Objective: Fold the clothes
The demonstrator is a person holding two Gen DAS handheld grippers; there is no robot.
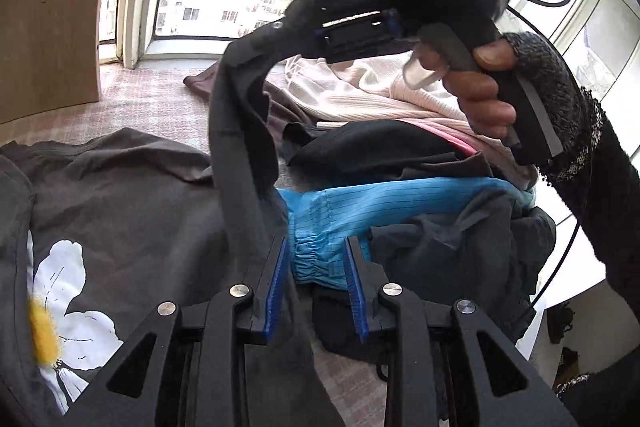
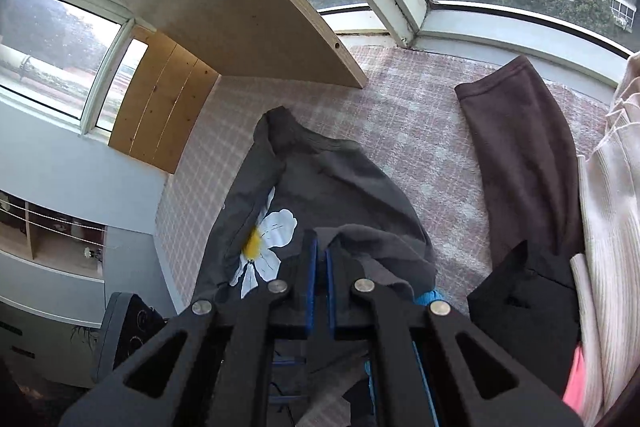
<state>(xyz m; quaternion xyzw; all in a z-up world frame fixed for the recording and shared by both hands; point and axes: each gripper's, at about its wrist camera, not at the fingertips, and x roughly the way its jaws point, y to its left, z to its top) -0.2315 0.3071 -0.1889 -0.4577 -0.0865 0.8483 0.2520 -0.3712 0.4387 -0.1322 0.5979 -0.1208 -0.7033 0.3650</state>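
The dark grey T-shirt (image 2: 340, 187) bears a white daisy print (image 2: 264, 243) with a yellow centre and lies rumpled on the pink-checked mat (image 2: 420, 131) that covers the window ledge, towards the ledge's left side near a wooden board (image 2: 224, 7). One part of it is lifted: the right tool (image 2: 321, 259), its blue-padded fingers (image 2: 312, 267) nearly together, pinches a fold of the grey cloth, and in the left wrist view that strip hangs down from the raised tool, which a hand (image 1: 484, 95) grips by its handle. The left tool (image 1: 316, 267) stands partly open, its fingers (image 1: 276, 287) on either side of the gathered cuff of a bright blue ribbed garment (image 1: 380, 203); whether they press it cannot be told. To the right lies a pile of clothes: a cream ribbed knit (image 1: 360, 87), a brown piece (image 2: 520, 155) and a black one (image 1: 380, 143).
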